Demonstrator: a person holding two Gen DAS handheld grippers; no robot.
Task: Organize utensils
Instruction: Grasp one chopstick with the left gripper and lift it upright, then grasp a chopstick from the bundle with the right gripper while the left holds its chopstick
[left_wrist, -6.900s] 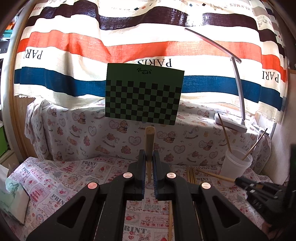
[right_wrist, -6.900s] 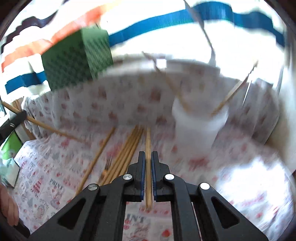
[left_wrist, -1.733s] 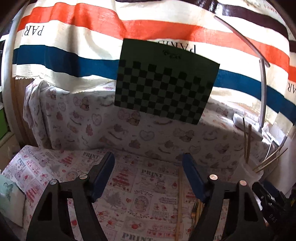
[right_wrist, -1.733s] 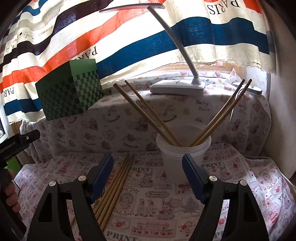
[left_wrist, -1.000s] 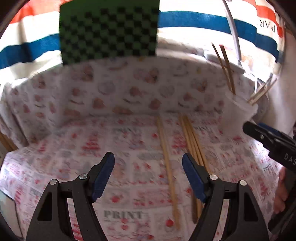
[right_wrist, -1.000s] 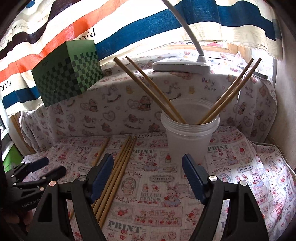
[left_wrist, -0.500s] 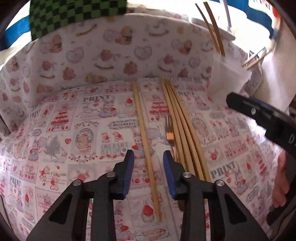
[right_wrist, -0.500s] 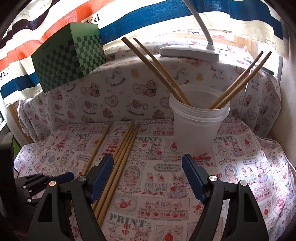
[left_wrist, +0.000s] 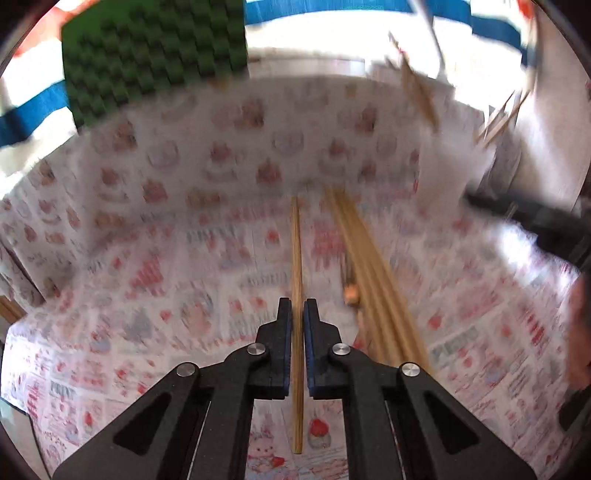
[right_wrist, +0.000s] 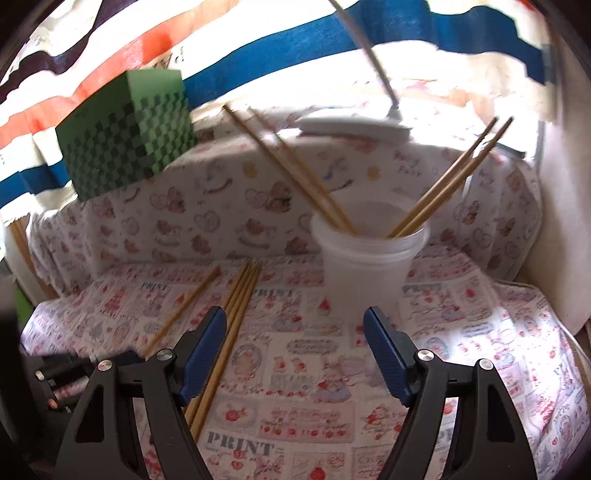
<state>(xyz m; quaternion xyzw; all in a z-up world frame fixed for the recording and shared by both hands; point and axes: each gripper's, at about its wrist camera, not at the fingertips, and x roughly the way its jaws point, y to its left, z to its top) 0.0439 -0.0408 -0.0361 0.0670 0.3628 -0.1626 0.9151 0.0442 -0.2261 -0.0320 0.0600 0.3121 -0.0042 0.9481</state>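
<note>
Clamping a single chopstick (left_wrist: 296, 258) near its near end, the left hand-held gripper (left_wrist: 297, 314) has its jaws shut on it. The right hand-held gripper (right_wrist: 295, 325) gapes wide, empty. Farther right, loose chopsticks (left_wrist: 373, 273) lie on the surface (right_wrist: 332, 424); beyond stands the cup (right_wrist: 365, 269).

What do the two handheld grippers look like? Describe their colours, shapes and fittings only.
Both match. The left gripper and right gripper each have two angular matte-black arms with triangular cut-outs, round silver bolt heads at the joints, and blue pads lining the inner faces of the fingers. No cables or sleeves show, and I can make out no markings.
</note>
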